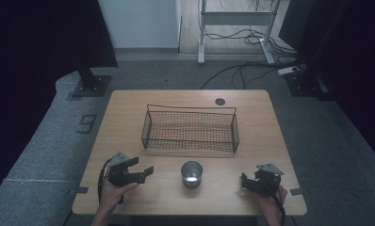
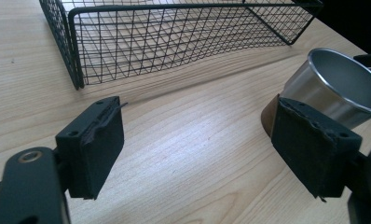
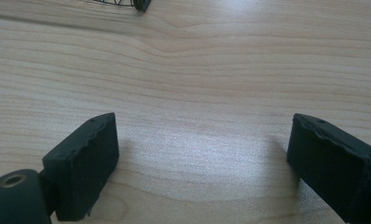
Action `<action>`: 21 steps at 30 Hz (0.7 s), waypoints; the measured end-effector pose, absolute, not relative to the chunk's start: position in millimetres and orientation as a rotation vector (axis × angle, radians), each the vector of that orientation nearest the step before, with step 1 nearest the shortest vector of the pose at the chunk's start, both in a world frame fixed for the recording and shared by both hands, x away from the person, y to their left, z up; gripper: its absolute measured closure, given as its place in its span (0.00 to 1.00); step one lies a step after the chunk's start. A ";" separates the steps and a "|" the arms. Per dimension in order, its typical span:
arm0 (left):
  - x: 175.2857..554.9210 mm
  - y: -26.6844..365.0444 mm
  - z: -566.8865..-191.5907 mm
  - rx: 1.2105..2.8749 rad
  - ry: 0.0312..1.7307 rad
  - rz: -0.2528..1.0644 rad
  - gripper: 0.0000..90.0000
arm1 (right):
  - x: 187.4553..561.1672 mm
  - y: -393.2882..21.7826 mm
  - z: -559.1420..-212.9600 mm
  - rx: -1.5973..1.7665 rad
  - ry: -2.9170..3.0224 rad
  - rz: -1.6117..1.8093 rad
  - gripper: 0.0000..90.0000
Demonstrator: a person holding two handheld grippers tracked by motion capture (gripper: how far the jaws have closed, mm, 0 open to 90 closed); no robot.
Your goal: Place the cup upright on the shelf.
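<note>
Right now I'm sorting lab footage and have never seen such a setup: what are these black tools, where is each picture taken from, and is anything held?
No robot here: a person holds a two-jaw tool in each hand, the left gripper and the right gripper. One picture looks down from above the wooden table. The other two come from cameras riding on each gripper, looking along its black jaws. On the table stand an empty wire basket and, nearer the person, a metal cup. Both grippers are open, holding nothing.

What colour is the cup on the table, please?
The cup is shiny silver metal, clearest in the left gripper view.
</note>
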State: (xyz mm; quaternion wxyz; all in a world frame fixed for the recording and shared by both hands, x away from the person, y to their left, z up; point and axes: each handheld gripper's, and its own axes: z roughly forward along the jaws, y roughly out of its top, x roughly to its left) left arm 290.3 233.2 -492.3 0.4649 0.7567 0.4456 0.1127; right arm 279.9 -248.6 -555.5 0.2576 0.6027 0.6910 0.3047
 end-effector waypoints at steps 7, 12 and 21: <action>287.7 233.1 -487.9 1.850 1.081 0.271 0.18 | 280.0 -248.2 -555.6 1.642 1.867 0.820 0.09; 287.0 229.2 -486.6 1.852 1.070 0.268 0.18 | 280.2 -248.5 -555.5 1.644 1.871 0.823 0.09; 283.9 225.6 -480.2 1.841 1.055 0.263 0.16 | 280.3 -248.9 -555.7 1.642 1.870 0.821 0.08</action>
